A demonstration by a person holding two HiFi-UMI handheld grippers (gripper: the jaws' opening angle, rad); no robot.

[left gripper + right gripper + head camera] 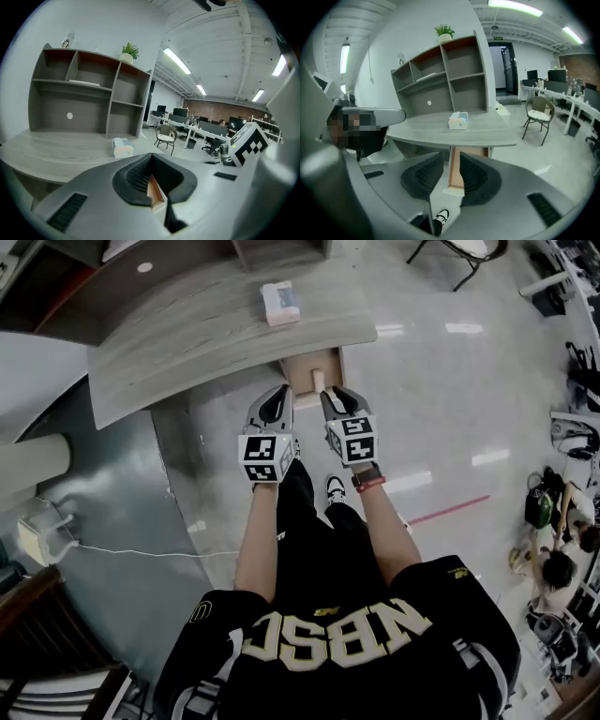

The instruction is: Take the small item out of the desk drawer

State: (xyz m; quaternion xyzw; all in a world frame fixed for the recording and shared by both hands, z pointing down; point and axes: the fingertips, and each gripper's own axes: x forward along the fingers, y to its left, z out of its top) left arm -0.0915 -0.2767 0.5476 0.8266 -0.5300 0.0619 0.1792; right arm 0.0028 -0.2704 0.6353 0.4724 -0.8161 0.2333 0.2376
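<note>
**deskjockey:** so where's the small item [319,381] vs the tools right now? trying to work out which hand should go in

**gripnerd:** it's sitting in the open drawer [302,371], which sticks out from under the front edge of the desk [187,343]. The drawer's long axis runs straight away from the person. Both grippers hover just short of its front end, so the item is dead ahead of them and a bit lower. It's over on the drawer's right side, so I'd say the right gripper [333,397] is nearer than the left gripper [277,395]

**deskjockey:** jaws?

**gripnerd:** the right one has a clear gap with nothing in it, you just see the drawer through the gap. The left is parted too but narrower, more of a V, and also empty as far as I can tell

**deskjockey:** what does the thing even look like

**gripnerd:** pale, whitish, little blocky shape against the tan drawer wood. Too small in the head view to say more, and neither gripper view shows it. My guess is it's light and easy to pinch, but the right one has to reach forward and down into the drawer first

**deskjockey:** and the tissue box [280,303]?

**gripnerd:** up on the desktop, well out of the way
</note>
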